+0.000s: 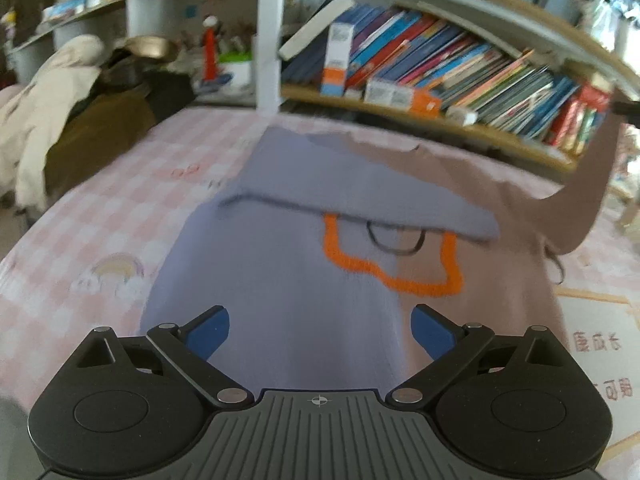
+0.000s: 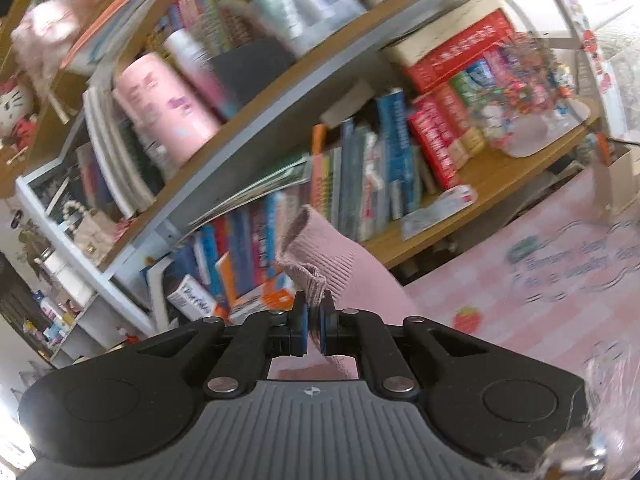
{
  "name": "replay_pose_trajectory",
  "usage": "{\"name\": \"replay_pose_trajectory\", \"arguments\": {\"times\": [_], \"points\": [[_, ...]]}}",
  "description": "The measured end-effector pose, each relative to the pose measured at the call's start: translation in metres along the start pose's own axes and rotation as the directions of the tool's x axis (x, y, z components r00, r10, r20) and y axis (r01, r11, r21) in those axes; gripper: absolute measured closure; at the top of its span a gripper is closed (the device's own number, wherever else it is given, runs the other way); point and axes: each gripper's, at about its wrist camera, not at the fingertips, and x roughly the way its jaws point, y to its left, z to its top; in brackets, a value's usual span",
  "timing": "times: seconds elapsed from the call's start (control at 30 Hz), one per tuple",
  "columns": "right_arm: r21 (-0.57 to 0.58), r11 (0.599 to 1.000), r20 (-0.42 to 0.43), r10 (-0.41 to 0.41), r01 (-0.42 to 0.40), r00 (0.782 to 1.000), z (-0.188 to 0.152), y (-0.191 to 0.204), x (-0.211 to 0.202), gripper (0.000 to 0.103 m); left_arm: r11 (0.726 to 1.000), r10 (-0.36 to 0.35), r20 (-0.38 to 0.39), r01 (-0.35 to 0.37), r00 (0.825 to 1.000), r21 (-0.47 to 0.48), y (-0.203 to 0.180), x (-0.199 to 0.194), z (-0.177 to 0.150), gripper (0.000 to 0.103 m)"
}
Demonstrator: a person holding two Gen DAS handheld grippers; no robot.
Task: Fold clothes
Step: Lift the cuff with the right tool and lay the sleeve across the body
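Sweater [image 1: 288, 280], lilac and dusty pink with an orange outline motif, spread flat on pink checked bedding [image 1: 100, 216] directly ahead of and beneath the left gripper [image 1: 319, 330]. Left gripper: blue pads wide apart, nothing between them, poised over the lilac body panel. Just beyond it, one lilac sleeve lies folded across the chest, its edge crossing the motif. Right gripper [image 2: 314, 326]: jaws clamped on the ribbed cuff [image 2: 308, 268] of the pink sleeve [image 2: 344, 264], which is lifted clear of the bedding and rises toward the upper right of the left view. Open checked bedding lies left of the left gripper and right of the right gripper. Far edge: bookshelf [image 1: 460, 68], close behind the garment. Far left: heaped clothing [image 1: 60, 92].
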Motion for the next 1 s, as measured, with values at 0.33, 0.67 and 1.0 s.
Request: {"name": "replay_pose_trajectory", "arguments": {"times": [0.33, 0.67, 1.0], "points": [[-0.079, 0.996, -0.012, 0.033, -0.034, 0.999, -0.047, 0.103, 0.034, 0.098, 0.994, -0.094, 0.049, 0.092, 0.994, 0.057, 0.068, -0.002, 0.01, 0.004], [-0.133, 0.99, -0.046, 0.035, -0.041, 0.998, -0.082, 0.168, 0.061, 0.098, 0.995, -0.104, 0.111, 0.104, 0.988, 0.004, 0.134, -0.009, 0.011, 0.004], [-0.189, 0.981, -0.116, 0.027, -0.049, 0.993, -0.113, 0.205, 0.083, 0.098, 0.994, -0.103, 0.119, 0.108, 0.987, -0.034, 0.163, -0.011, 0.003, 0.004]]}}
